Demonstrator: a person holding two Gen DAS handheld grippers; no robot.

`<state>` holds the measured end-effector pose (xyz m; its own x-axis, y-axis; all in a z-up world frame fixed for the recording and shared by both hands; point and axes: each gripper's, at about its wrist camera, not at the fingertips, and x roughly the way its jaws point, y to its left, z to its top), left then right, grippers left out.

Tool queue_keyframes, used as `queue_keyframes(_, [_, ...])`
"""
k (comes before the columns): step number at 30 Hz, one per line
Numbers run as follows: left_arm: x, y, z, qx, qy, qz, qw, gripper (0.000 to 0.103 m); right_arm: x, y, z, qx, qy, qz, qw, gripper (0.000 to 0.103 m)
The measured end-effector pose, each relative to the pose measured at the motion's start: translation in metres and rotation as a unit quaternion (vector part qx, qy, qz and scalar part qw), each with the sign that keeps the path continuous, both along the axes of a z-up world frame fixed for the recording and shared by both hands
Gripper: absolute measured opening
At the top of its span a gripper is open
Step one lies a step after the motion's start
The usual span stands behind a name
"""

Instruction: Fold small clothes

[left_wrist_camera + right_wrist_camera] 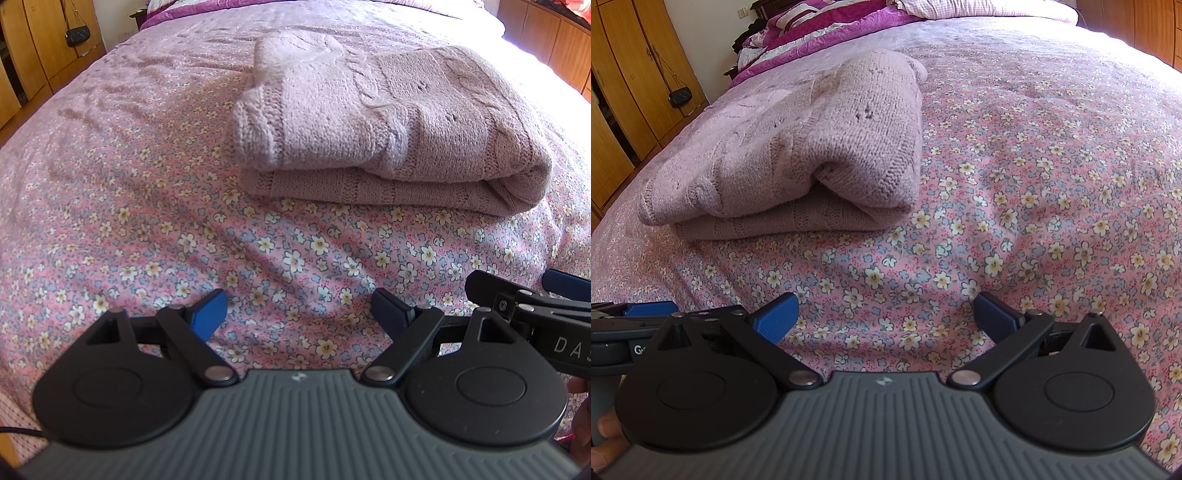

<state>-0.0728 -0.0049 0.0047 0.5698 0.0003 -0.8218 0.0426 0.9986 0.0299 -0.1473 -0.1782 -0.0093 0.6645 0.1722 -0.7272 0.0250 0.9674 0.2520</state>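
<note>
Item: your pink knit sweater (388,122) lies folded in a stacked bundle on the floral bedspread (147,221), folding apparently done; left gripper (299,314) and right gripper (886,314) jaws apart, empty.

A bedroom in a home. A wide bed (1052,155) fills both views, spread with a pink flowered sheet (295,258); at its far end lie purple and magenta quilts (827,33) and a checked pillow (979,7). Along the left wall stand wooden wardrobes (631,66) — a small black handbag (680,96) hangs by its chain from one door. More wooden cupboards (554,40) stand on the right, where strong daylight falls across the bed's edge — household furniture throughout.
</note>
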Motion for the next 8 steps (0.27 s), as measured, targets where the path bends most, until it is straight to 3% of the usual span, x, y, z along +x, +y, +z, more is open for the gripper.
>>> queue_keyframes(8, [0.0014, 0.003, 0.0007, -0.004, -0.001, 0.0, 1.0, 0.087, -0.0012, 0.0026, 0.0005, -0.005, 0.003, 0.001, 1.0, 0.103])
